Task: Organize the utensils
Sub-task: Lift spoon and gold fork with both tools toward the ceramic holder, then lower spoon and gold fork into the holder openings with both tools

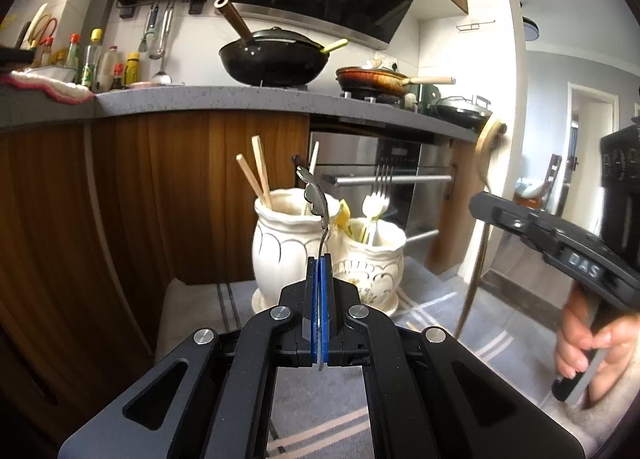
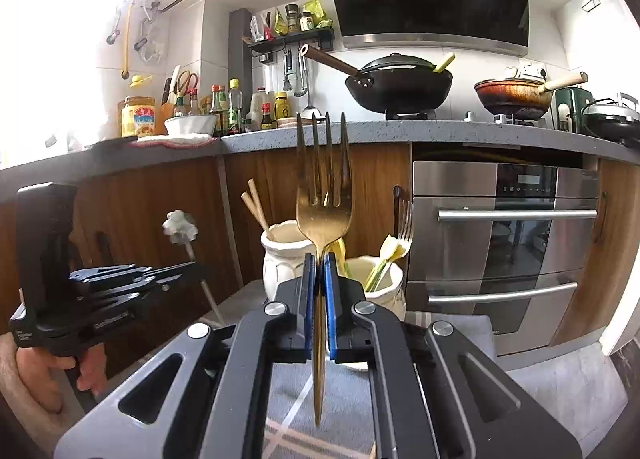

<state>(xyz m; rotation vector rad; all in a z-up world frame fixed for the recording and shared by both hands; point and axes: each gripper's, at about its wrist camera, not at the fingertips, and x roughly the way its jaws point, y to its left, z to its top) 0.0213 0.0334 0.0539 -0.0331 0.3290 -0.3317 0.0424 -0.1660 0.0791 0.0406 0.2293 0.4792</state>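
Note:
My left gripper [image 1: 319, 259] is shut on the thin handle of a metal spoon [image 1: 316, 199], seen edge-on and pointing up in front of two white ceramic holders. The taller holder [image 1: 286, 247] holds wooden chopsticks [image 1: 256, 175]. The shorter holder [image 1: 376, 263] holds forks [image 1: 378, 195]. My right gripper [image 2: 319, 257] is shut on a gold fork [image 2: 324, 199], tines up, in front of the same taller holder [image 2: 280, 255] and shorter holder [image 2: 384, 279]. The left gripper [image 2: 120, 279] with its spoon [image 2: 180, 227] shows at the left of the right wrist view.
The holders stand on a grey mat with stripes [image 1: 420, 319]. Behind are wooden cabinets [image 1: 160, 187], a steel oven [image 2: 500, 239] and a grey counter [image 2: 400, 131] with a black wok [image 2: 400, 83], a pan and bottles. The right gripper [image 1: 560, 247] crosses the right of the left wrist view.

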